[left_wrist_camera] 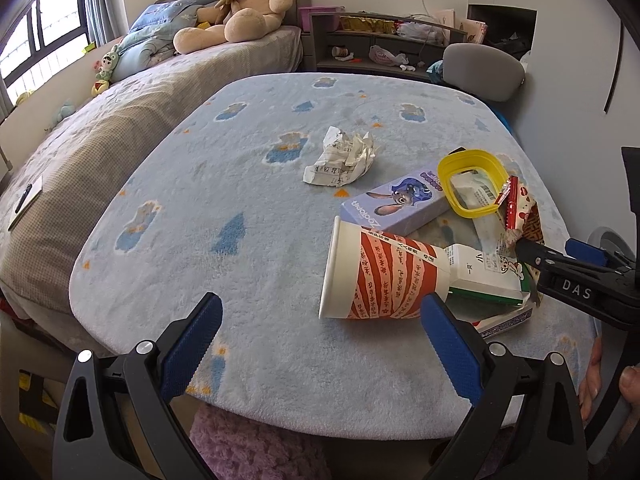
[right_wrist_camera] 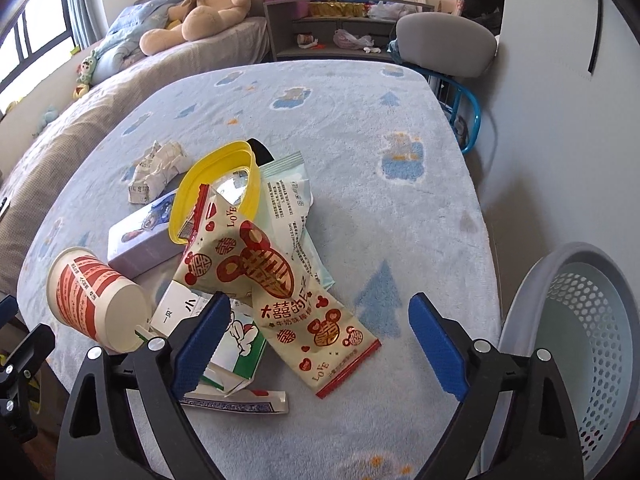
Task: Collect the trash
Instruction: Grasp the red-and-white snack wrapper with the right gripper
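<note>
Trash lies piled on a table under a light blue fleece cover point(left_wrist_camera: 248, 184). A red-and-white paper cup point(left_wrist_camera: 380, 276) lies on its side, also in the right wrist view point(right_wrist_camera: 92, 300). Near it are a purple Zootopia box point(left_wrist_camera: 396, 204), a yellow plastic lid point(left_wrist_camera: 472, 188), a white-green carton point(left_wrist_camera: 488, 276), crumpled paper point(left_wrist_camera: 344, 156) and a cream candy wrapper with red print point(right_wrist_camera: 276, 276). My left gripper point(left_wrist_camera: 320, 340) is open, just in front of the cup. My right gripper point(right_wrist_camera: 316, 332) is open, its jaws on either side of the wrapper's lower end.
A white perforated basket point(right_wrist_camera: 592, 332) stands beside the table at the right. A grey chair point(right_wrist_camera: 444, 44) and a blue frame point(right_wrist_camera: 468, 116) stand behind the table. A bed with a teddy bear point(left_wrist_camera: 240, 4) is at the left. A flat white-blue packet point(right_wrist_camera: 236, 404) lies near the table's front edge.
</note>
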Motion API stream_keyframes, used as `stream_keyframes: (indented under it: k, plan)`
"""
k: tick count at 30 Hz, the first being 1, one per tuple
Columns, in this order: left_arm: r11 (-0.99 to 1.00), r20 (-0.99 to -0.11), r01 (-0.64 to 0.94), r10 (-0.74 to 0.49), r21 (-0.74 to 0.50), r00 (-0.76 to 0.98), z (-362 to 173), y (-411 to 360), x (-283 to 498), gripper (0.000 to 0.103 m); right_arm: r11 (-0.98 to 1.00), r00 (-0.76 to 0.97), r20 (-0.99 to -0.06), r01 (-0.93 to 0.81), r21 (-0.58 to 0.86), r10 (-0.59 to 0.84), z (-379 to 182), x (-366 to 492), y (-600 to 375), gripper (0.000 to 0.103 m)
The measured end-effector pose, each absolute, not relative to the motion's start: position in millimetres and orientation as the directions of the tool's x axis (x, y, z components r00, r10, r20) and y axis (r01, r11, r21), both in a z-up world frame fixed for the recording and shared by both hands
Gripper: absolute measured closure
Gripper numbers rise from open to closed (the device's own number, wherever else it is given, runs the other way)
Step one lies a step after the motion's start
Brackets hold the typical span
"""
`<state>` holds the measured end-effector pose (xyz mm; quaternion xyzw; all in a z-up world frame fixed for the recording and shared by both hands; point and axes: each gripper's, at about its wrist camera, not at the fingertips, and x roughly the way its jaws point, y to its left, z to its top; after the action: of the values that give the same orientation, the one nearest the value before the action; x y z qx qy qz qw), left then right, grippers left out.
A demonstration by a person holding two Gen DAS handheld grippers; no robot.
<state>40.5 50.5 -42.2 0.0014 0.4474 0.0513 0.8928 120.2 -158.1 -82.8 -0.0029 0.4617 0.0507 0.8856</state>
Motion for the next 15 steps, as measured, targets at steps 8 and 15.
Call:
stream_keyframes:
  k: [8, 15]
  plan:
    - [0.994, -0.799, -0.093, 0.104, 0.060, 0.592, -44.2, 49.8, 41.9, 0.008, 0.991, 0.559, -0.824, -0.130, 0.029, 0.097, -90.1, 124.5, -152.9, 0.036]
    - [0.993, -0.796, -0.101, 0.108, 0.059, 0.596, -43.8, 51.9, 38.8, 0.008, 0.990, 0.585, -0.807, -0.140, -0.003, 0.080, -85.9, 120.0, -151.6, 0.051]
